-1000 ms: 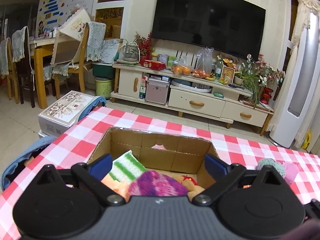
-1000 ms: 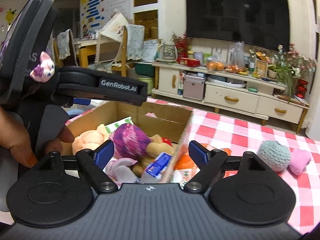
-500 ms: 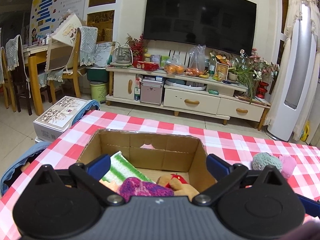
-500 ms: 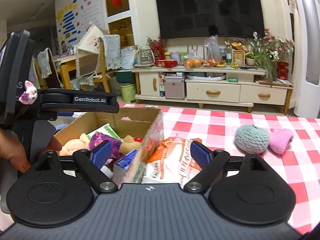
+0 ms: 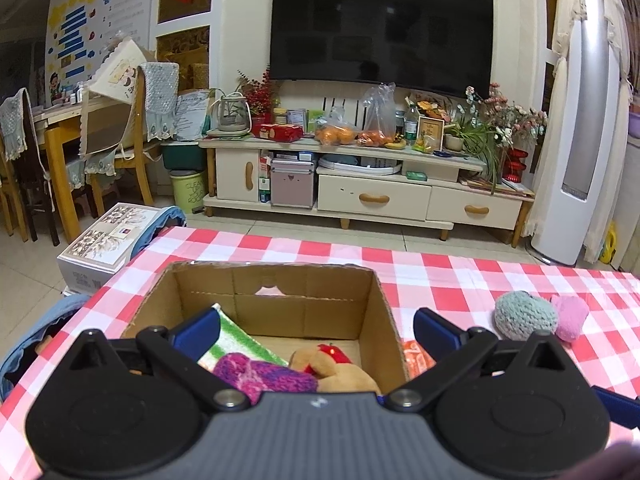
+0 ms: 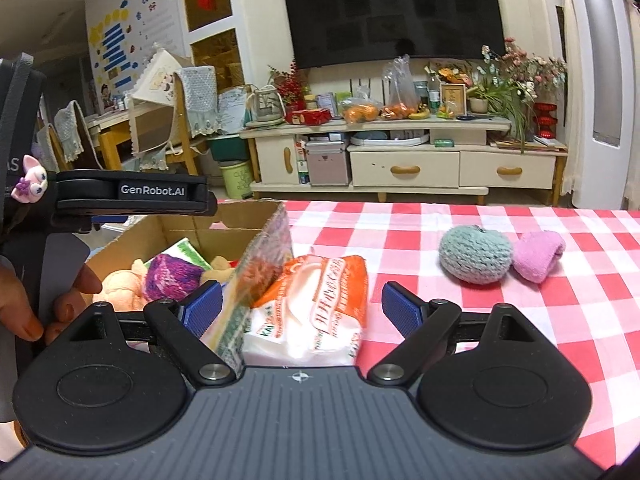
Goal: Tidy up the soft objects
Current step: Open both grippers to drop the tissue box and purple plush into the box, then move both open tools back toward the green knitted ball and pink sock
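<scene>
One box (image 5: 276,292) stands on the checked table (image 5: 440,268), holding a purple ball (image 5: 264,372), a brown plush (image 5: 340,368), a striped cloth (image 5: 236,340) and, in the right view, a peach plush (image 6: 120,284). Outside lie three soft things: a tissue pack (image 6: 316,304) touching the box's right wall, its long axis running away from the camera, and well apart a grey-green ball (image 6: 474,254) touching a pink one (image 6: 538,256). The left gripper (image 5: 316,330) and right gripper (image 6: 302,306) both hang wide open, gripping nothing, the right straddling the pack.

R gripper (image 6: 302,307) swung from over the cardboard box (image 6: 266,236) to the tissue pack (image 6: 316,304); L gripper (image 5: 316,330) pulled back.
</scene>
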### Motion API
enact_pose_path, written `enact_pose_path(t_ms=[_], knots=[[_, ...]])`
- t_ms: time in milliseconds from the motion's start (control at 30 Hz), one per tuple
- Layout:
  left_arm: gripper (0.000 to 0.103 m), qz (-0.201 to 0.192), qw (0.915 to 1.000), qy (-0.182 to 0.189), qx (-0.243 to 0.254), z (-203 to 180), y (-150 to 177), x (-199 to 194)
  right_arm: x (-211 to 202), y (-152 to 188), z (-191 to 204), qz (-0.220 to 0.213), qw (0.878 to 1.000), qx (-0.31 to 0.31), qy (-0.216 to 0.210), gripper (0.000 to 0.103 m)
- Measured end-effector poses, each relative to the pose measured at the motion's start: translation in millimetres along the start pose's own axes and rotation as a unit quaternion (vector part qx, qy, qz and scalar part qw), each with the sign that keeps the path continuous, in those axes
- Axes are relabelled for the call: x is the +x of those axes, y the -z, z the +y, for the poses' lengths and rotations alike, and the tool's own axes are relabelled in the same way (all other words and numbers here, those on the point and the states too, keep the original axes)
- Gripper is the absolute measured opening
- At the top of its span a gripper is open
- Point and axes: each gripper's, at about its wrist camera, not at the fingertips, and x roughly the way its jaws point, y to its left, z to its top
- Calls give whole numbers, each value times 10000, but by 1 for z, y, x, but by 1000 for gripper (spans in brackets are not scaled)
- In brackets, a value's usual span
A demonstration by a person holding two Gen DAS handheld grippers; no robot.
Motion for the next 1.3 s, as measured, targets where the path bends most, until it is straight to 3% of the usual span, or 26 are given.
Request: enact_pose_path(t_ms=[1300], knots=[[102, 81, 9971, 286, 695, -84, 13, 9, -2, 22, -27, -24, 9958, 726, 561, 103]])
